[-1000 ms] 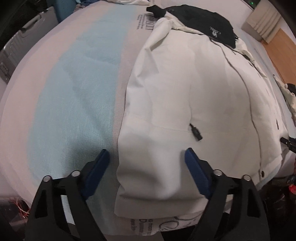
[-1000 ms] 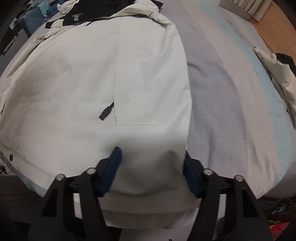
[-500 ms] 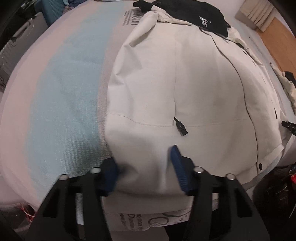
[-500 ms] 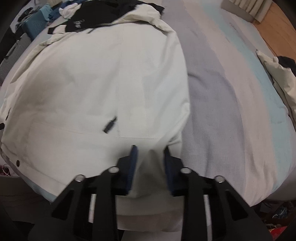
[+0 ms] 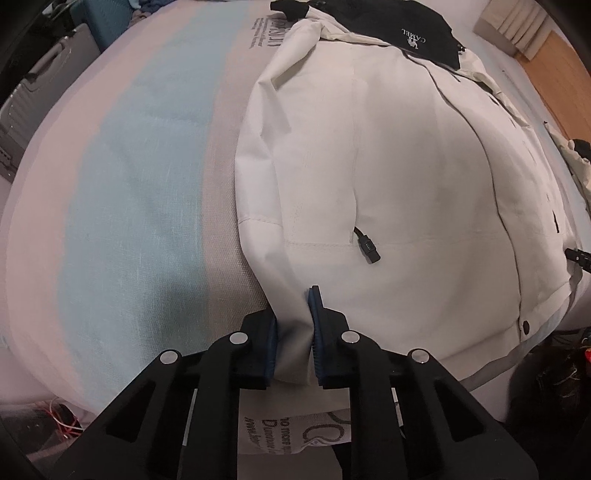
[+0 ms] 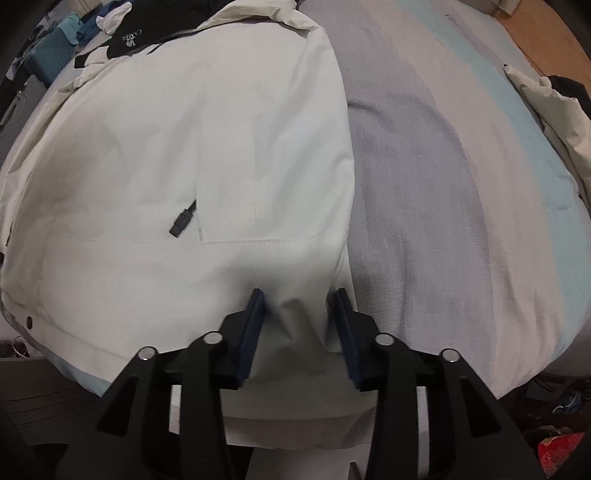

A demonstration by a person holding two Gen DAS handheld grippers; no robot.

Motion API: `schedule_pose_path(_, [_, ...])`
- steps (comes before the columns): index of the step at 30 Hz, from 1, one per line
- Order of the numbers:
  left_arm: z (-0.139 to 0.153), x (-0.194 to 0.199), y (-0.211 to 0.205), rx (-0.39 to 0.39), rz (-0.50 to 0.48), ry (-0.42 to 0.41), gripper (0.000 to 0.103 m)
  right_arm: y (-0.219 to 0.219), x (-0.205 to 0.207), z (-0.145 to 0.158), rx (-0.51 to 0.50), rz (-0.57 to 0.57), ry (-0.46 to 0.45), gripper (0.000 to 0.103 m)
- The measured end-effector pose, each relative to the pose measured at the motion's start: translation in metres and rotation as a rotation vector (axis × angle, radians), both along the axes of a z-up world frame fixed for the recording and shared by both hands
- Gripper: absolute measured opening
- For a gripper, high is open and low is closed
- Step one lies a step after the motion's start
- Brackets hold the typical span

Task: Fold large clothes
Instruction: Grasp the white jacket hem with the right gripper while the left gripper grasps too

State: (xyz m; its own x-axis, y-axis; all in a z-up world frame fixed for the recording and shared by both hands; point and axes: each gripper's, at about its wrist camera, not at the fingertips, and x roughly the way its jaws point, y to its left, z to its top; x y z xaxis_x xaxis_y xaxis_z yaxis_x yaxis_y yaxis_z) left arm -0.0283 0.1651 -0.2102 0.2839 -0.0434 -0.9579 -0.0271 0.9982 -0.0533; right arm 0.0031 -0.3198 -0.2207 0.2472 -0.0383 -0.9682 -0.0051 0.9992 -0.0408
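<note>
One white jacket (image 5: 388, 177) lies spread flat on a bed (image 5: 140, 177) covered in pale blue, grey and cream stripes, its hem at the near edge and its black collar lining (image 5: 417, 33) at the far end. Two claws work the hem, one at each near corner. The left claw (image 5: 293, 314) is pinched narrow on a fold of the jacket's near left corner, cloth pressed between its blue pads (image 5: 316, 306). The right claw (image 6: 297, 314) stands wider, with a bunched ridge of the near right corner (image 6: 295, 317) filling the gap between its pads; both pads touch the fabric.

Two black zipper pulls show, one per pocket: one (image 5: 367, 251) in the left view, the other (image 6: 181, 223) in the right view.

Only the left view shows the front closure with a dark snap (image 5: 525, 325) near the hem, printed lettering on the mattress side, and grey suitcases (image 5: 44, 85) at far left. Only the right view shows a second pale garment (image 6: 546, 110) at the bed's right edge and blue clothes (image 6: 77, 31) heaped at far left.
</note>
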Motion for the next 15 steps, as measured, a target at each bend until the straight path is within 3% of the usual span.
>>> schedule_pose_path(2, [-0.002,-0.002,-0.003,0.021,0.004,0.002,0.019,-0.002,0.0,-0.002,-0.004,-0.015,0.002,0.047])
schedule_pose_path(4, [-0.003,0.004,-0.009,0.029,0.019,0.005,0.023,-0.002,0.002,-0.004,-0.026,-0.029,0.007,0.059])
schedule_pose_path(7, [-0.004,0.005,-0.007,0.021,0.039,0.006,0.026,-0.005,0.004,-0.008,-0.01,-0.055,0.029,0.059])
schedule_pose_path(10, [-0.004,0.005,-0.008,0.024,0.036,0.004,0.026,0.0,0.006,-0.007,0.009,-0.02,0.047,0.04])
schedule_pose_path(12, [-0.005,0.005,-0.006,0.013,0.04,0.006,0.025,0.007,0.005,-0.005,0.004,0.013,0.058,0.022])
schedule_pose_path(15, [-0.006,0.007,-0.003,-0.01,0.019,0.027,0.023,0.017,0.009,-0.005,0.031,0.018,0.074,0.012])
